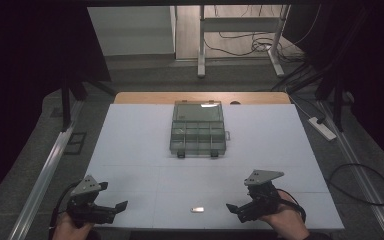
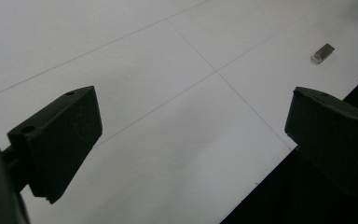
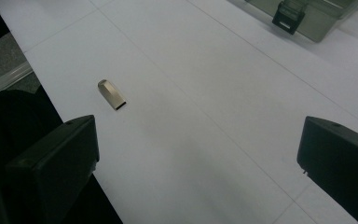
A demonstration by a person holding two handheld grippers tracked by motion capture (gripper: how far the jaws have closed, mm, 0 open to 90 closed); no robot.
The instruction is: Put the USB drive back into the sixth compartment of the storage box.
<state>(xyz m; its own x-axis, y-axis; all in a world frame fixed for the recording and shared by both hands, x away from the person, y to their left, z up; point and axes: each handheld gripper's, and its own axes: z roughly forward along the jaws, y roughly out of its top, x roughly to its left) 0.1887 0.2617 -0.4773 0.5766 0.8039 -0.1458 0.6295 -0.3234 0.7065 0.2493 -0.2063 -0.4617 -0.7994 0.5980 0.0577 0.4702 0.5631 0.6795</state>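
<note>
Metal little USB stick (image 1: 196, 209) lying flat near the table's (image 1: 130, 150) front edge between both wide-open grippers (image 1: 111, 210) (image 1: 232, 208) looks light, stiff and slippery, so I'd pinch its long sides.

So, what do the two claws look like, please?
Both the left claw and the right claw are black, each with two blocky, flat-faced jaws that carry small holes near the top edge. A grey three-cornered plate sits on top of each. A black cable trails from each claw.
</note>
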